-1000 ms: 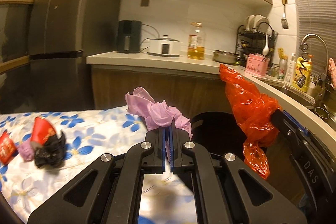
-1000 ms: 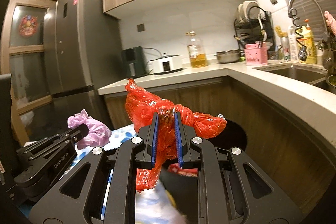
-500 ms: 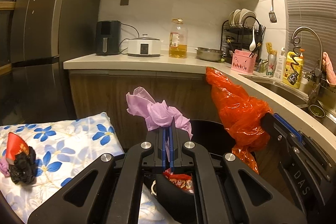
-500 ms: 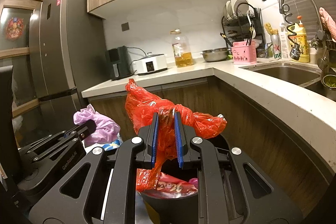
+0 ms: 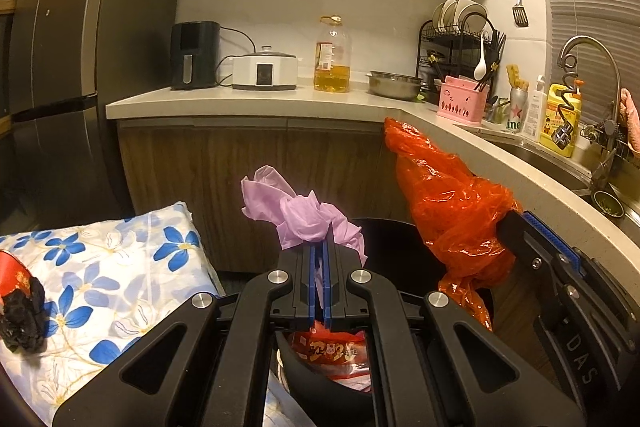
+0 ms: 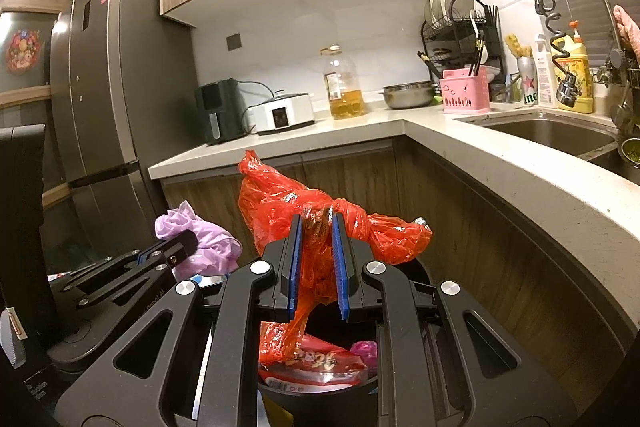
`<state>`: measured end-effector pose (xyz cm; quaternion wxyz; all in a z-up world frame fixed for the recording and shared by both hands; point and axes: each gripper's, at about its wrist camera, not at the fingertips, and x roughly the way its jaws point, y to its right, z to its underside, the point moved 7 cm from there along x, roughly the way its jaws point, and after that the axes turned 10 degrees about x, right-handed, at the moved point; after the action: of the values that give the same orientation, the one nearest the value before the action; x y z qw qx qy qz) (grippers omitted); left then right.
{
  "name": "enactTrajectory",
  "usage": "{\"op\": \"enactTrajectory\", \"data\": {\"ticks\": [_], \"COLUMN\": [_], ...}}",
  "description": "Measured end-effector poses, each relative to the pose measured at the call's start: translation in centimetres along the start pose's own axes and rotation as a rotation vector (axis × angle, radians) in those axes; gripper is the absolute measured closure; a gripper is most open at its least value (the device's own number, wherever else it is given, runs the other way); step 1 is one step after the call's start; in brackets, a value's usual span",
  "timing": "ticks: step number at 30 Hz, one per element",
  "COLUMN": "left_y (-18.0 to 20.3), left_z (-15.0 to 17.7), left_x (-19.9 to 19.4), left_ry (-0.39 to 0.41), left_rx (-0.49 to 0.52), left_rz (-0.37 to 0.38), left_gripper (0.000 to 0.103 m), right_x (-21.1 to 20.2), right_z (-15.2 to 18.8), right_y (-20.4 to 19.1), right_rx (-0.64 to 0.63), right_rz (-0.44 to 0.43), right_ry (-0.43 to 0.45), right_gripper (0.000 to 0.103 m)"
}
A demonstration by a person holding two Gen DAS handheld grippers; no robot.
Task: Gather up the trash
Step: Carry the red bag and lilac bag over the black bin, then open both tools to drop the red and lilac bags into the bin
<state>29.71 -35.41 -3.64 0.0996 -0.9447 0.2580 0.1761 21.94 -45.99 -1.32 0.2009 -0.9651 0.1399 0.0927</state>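
My left gripper (image 5: 319, 247) is shut on a crumpled lilac plastic bag (image 5: 296, 215), which also shows at the left of the right wrist view as the lilac bag (image 6: 208, 239). My right gripper (image 6: 316, 223) is shut on a crumpled orange-red plastic bag (image 6: 304, 207); from the left wrist view that orange-red bag (image 5: 448, 211) hangs at the right. Both bags hang over a black trash bin (image 5: 384, 239), whose rim (image 6: 320, 393) sits below the right fingers. A red snack wrapper (image 6: 312, 363) lies inside the bin.
A floral-cloth table (image 5: 120, 267) stands left of the bin, with a black crumpled wad and red wrapper (image 5: 20, 307) on it. A kitchen counter (image 5: 280, 99) with appliances, an oil bottle (image 5: 332, 55) and a sink (image 6: 552, 131) curves behind and right. A fridge (image 6: 100, 107) stands left.
Both grippers have carried their bags rightward, off the floral table to above the black bin. The table has slid to the left of the view, and the bin's contents now show below the fingers.
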Motion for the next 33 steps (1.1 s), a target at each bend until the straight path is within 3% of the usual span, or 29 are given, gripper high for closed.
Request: {"op": "enactTrajectory", "data": {"ticks": [21,23,27,33], "left_y": [1.4,1.5,1.4,0.7], "left_z": [0.4,0.6,0.9,1.5], "left_x": [2.0,2.1,2.2,2.1], "left_ry": [-0.021,-0.024,-0.026,-0.032], "left_rx": [0.033,0.037,0.037,0.027], "left_rz": [0.051,0.053,0.065,0.048], "left_gripper": [0.099,0.095,0.068,0.046], "right_x": [1.6,1.7,1.5,1.1], "right_z": [0.2,0.2,0.2,0.1], "right_y": [1.5,1.7,2.0,3.1], "right_rx": [0.038,0.039,0.046,0.071], "right_rz": [0.002,0.004,0.014,0.044], "right_ry": [-0.037,-0.040,-0.034,-0.031], "right_gripper": [0.081,0.076,0.067,0.059]}}
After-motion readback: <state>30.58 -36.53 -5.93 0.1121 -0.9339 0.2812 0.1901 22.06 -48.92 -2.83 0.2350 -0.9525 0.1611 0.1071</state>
